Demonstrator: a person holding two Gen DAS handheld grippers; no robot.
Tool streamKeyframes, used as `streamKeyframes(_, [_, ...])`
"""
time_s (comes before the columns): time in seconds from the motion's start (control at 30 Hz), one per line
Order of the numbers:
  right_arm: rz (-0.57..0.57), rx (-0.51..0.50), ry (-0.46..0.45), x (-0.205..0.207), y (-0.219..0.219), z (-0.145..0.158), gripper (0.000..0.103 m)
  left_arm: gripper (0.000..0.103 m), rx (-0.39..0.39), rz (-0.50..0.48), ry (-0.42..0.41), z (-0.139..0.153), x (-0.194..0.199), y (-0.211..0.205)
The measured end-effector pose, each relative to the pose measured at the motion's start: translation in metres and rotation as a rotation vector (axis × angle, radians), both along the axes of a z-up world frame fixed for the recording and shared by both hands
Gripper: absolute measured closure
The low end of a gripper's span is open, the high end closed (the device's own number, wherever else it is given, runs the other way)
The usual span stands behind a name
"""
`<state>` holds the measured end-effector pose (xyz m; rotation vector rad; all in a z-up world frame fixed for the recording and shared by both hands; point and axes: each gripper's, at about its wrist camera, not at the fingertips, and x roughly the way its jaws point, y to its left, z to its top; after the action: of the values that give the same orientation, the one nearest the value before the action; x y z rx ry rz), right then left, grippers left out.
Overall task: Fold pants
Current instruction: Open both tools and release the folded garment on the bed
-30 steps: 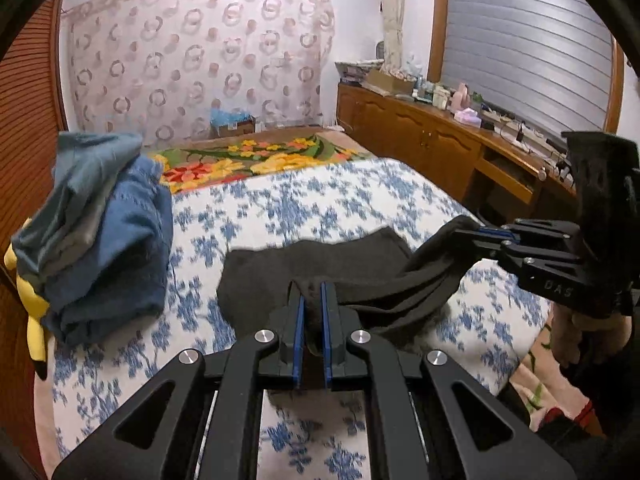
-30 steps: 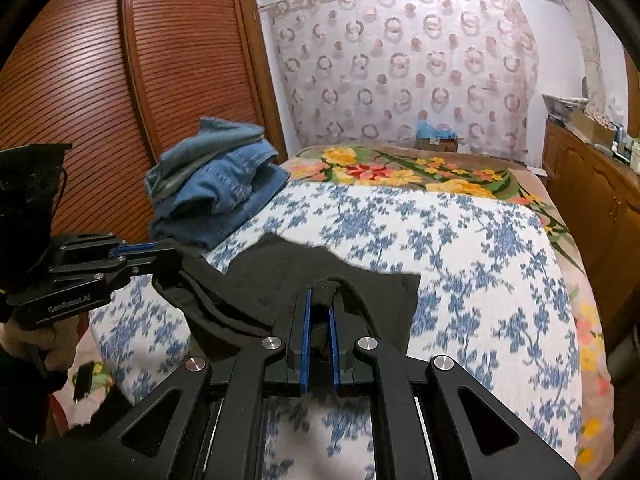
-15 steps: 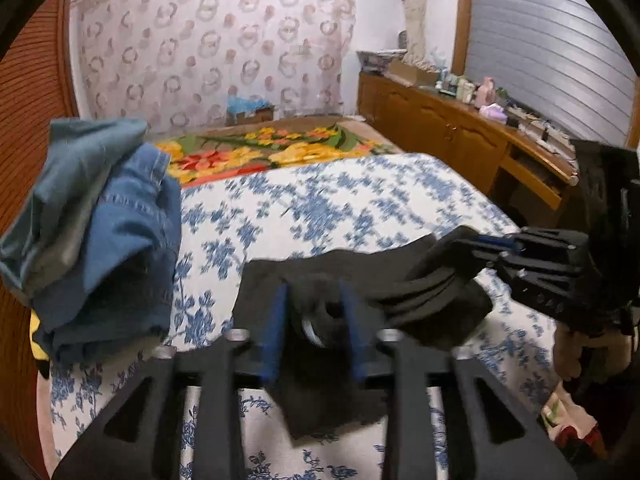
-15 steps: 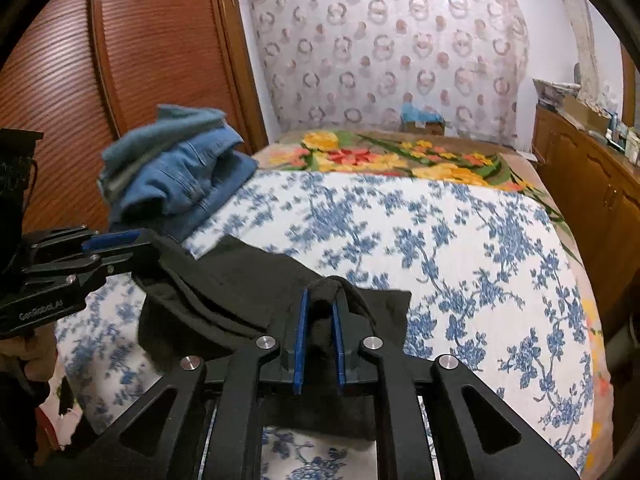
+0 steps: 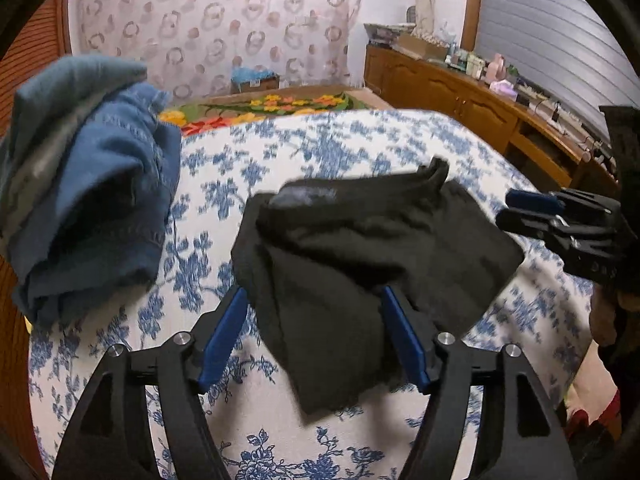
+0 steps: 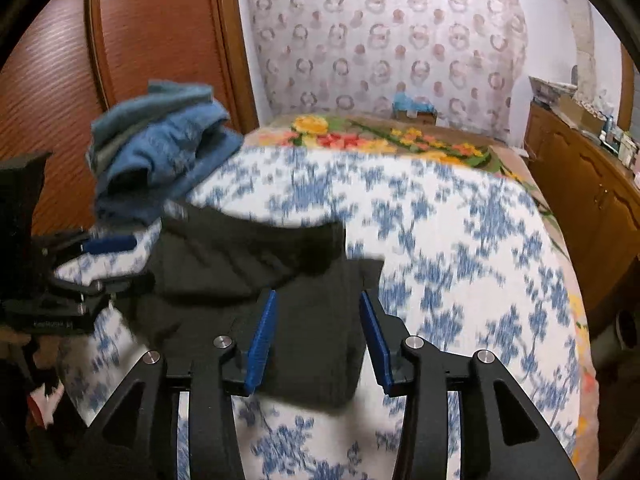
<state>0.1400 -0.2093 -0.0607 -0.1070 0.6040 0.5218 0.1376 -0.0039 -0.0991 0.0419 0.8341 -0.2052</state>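
Observation:
The black pants lie folded in a loose stack on the blue-flowered bed cover. My left gripper is open, its blue pads on either side of the pants' near edge, holding nothing. My right gripper is open too, straddling the near end of the pants. The right gripper also shows at the right edge of the left wrist view, and the left gripper at the left edge of the right wrist view. Both views are blurred.
A pile of blue jeans and teal clothes sits on the bed's left side, also in the right wrist view. A flowered blanket covers the far end. A wooden sideboard runs along the right; a wooden wardrobe stands left.
Both grippers were shut on the pants a second ago. The left opened first, then the right; the pants have dropped onto the bed in a folded stack.

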Motion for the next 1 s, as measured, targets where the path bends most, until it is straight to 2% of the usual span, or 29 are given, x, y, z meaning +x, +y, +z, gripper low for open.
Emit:
streamKeyframes(0.27, [0.003,-0.050,0.082,0.009,0.008,-0.026,0.059,0.032,-0.008,-0.003,0.040,-0.014,0.004,0.002])
streamKeyframes(0.4, [-0.001,-0.072,0.060,0.008,0.011,-0.027,0.057,0.031,-0.047,0.001,0.058,-0.020,0.007,0.007])
streamKeyframes(0.43, [-0.004,-0.076,0.054,0.008,0.013,-0.028,0.056,0.030,-0.060,0.004,0.062,-0.021,0.008,0.008])
streamKeyframes(0.47, [-0.007,-0.085,0.049,0.006,0.015,-0.028,0.054,0.023,-0.057,0.019,0.069,-0.023,0.008,0.009])
streamKeyframes(0.7, [-0.009,-0.088,0.040,0.005,0.016,-0.032,0.051,0.023,-0.065,0.012,0.028,-0.027,0.002,0.011])
streamKeyframes(0.87, [-0.014,-0.082,0.049,0.007,0.013,-0.033,0.045,0.023,-0.066,0.015,0.024,-0.027,-0.005,0.013])
streamKeyframes(1.0, [-0.015,-0.080,0.049,0.007,0.013,-0.033,0.044,0.023,-0.088,0.018,0.026,-0.024,-0.013,0.019])
